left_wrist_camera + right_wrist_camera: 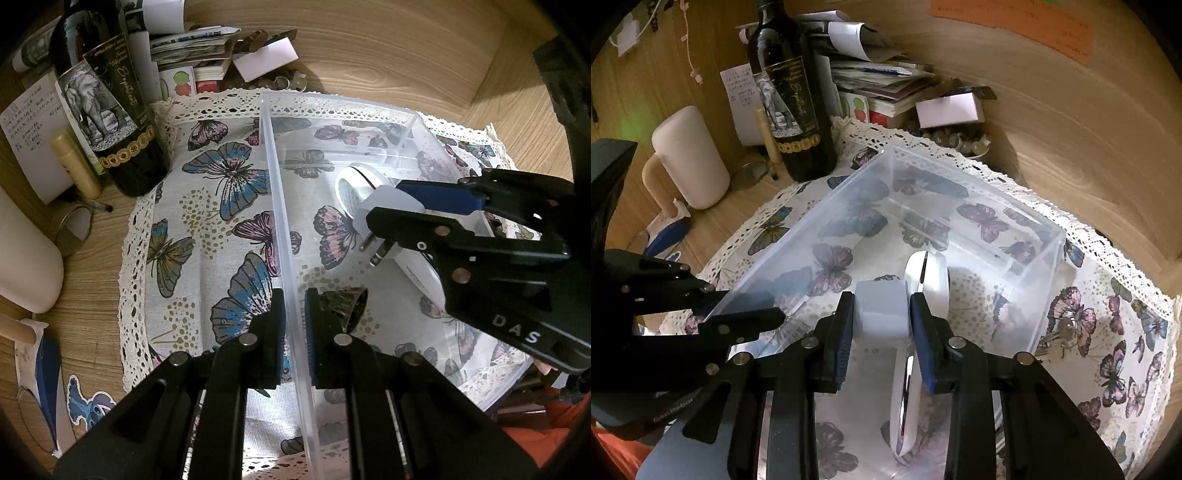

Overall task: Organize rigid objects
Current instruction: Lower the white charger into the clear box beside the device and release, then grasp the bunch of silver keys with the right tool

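Note:
A clear plastic bin (pixel 275 184) (pixel 812 221) stands on a butterfly cloth. My left gripper (pixel 294 325) is shut on the bin's left wall, one finger on each side; it also shows in the right wrist view (pixel 746 314). My right gripper (pixel 882 314) (pixel 402 203) is shut on a white plug adapter (pixel 881 310) (pixel 388 206) with metal prongs, held inside the bin. A white oval device (pixel 929 273) (pixel 354 184) lies in the bin just beyond it. A dark cone-shaped object (pixel 347 306) lies in the bin by my left fingers.
A wine bottle (pixel 107 110) (pixel 794 103), a lip balm tube (pixel 75 166), a white mug (pixel 689 158), stacked papers and books (pixel 879 81) and coins (pixel 284 81) crowd the back. Keys (pixel 1058 339) lie right of the bin. A wooden wall stands behind.

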`<action>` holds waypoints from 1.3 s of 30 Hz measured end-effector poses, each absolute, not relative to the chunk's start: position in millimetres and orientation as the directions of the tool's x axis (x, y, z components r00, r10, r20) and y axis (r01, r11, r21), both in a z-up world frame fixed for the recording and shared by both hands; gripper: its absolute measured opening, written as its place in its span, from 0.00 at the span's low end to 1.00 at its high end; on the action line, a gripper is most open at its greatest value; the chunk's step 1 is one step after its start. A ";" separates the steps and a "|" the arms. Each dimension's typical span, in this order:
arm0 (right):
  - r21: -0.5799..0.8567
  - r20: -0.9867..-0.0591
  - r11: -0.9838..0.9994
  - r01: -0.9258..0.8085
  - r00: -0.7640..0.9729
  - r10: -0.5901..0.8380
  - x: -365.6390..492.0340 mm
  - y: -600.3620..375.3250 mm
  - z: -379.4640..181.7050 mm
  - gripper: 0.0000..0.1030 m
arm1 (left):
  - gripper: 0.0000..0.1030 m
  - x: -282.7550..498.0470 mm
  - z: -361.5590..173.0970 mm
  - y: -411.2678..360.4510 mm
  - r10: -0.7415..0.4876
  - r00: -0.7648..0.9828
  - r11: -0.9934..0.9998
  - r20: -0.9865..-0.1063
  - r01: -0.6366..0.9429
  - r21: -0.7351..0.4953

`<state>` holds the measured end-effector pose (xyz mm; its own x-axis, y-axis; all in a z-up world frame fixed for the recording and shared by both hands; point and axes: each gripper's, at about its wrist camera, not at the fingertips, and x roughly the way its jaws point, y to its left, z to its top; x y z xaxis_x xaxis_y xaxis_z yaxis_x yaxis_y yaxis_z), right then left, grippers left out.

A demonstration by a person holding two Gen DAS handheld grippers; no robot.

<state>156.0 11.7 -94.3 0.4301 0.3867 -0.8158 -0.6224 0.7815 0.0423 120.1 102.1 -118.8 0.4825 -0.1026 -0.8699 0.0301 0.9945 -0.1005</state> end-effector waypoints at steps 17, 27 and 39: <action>-0.003 -0.696 0.885 -0.465 0.637 0.333 160.6 -50.6 -36.5 0.51 | 0.10 120.4 -119.1 100.4 -0.102 0.482 0.995 -0.870 0.034 -0.098; -0.001 -0.711 0.963 -0.270 0.677 0.189 190.3 -115.6 -49.5 0.57 | 0.10 120.4 -118.8 100.1 -0.099 0.482 0.995 -0.870 0.037 -0.093; 0.024 -0.855 0.953 -0.303 0.488 0.177 210.5 -121.5 -130.0 0.57 | 0.10 120.2 -119.0 102.5 -0.102 0.481 0.995 -0.871 0.038 -0.095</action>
<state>210.5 -121.5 -130.0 0.4884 0.1767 -0.8545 -0.3034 0.9526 0.0235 120.2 102.5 -119.0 0.4806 -0.1016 -0.8711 0.0381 0.9948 -0.0949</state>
